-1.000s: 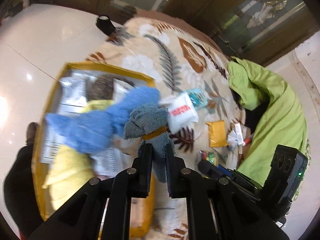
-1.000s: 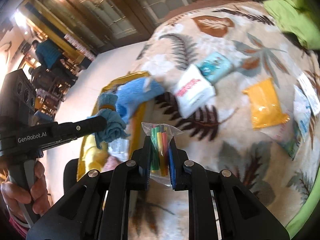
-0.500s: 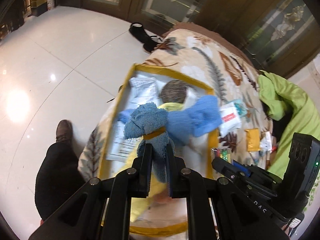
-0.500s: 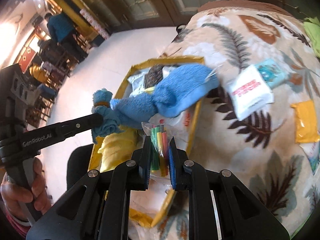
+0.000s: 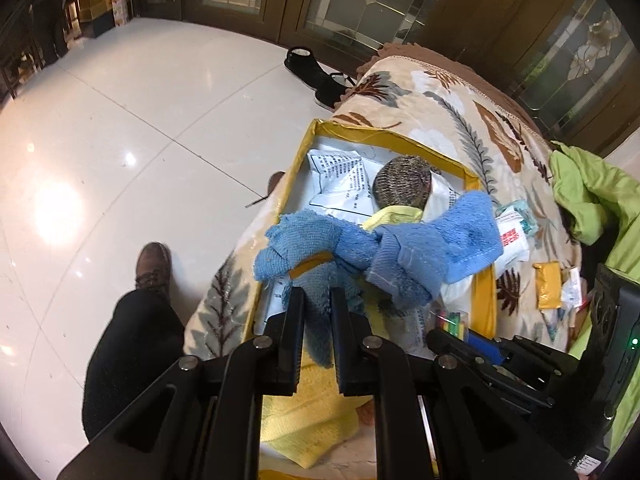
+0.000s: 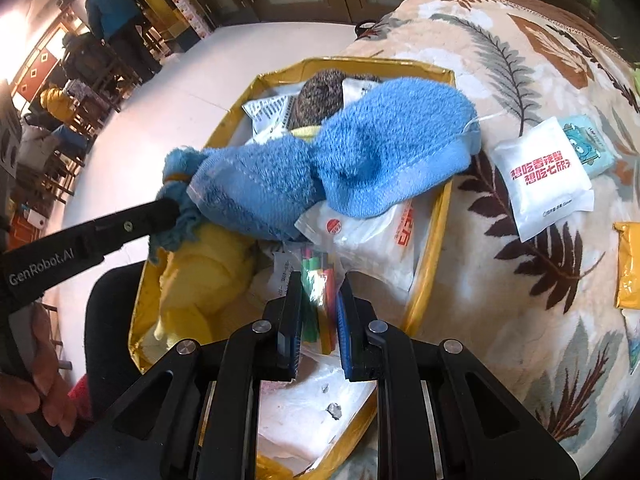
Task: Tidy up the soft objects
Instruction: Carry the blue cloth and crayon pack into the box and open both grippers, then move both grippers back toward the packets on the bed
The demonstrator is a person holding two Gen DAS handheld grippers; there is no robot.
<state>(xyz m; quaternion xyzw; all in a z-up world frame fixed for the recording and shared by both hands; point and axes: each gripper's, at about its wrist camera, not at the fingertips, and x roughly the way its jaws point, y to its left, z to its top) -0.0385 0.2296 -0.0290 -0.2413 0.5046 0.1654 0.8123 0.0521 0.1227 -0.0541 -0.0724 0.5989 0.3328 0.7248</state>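
My left gripper (image 5: 316, 294) is shut on the banded end of a blue towel (image 5: 420, 248). The towel's wide end drapes across the yellow-rimmed box (image 5: 482, 300) and over its right rim. From the right wrist view the same towel (image 6: 360, 152) lies over the box (image 6: 434, 240), with the left gripper (image 6: 172, 208) reaching in from the left. My right gripper (image 6: 318, 280) is shut on a clear bag of coloured sticks (image 6: 316, 276) and hangs above the box's near half. Inside the box are a yellow cloth (image 6: 200, 280), white packets and a grey knitted ball (image 6: 320, 92).
The box sits on a leaf-print blanket (image 6: 520, 60) at its left edge. A white packet with red writing (image 6: 544, 176), a teal packet (image 6: 588, 144) and a yellow packet (image 6: 628, 264) lie to the right. A green jacket (image 5: 592, 200) is farther right. A person's leg and shoe (image 5: 152, 272) stand by the edge.
Both grippers have swung left from over the blanket to over the box and sunk a little. The towel and the bag of sticks came along, still gripped.
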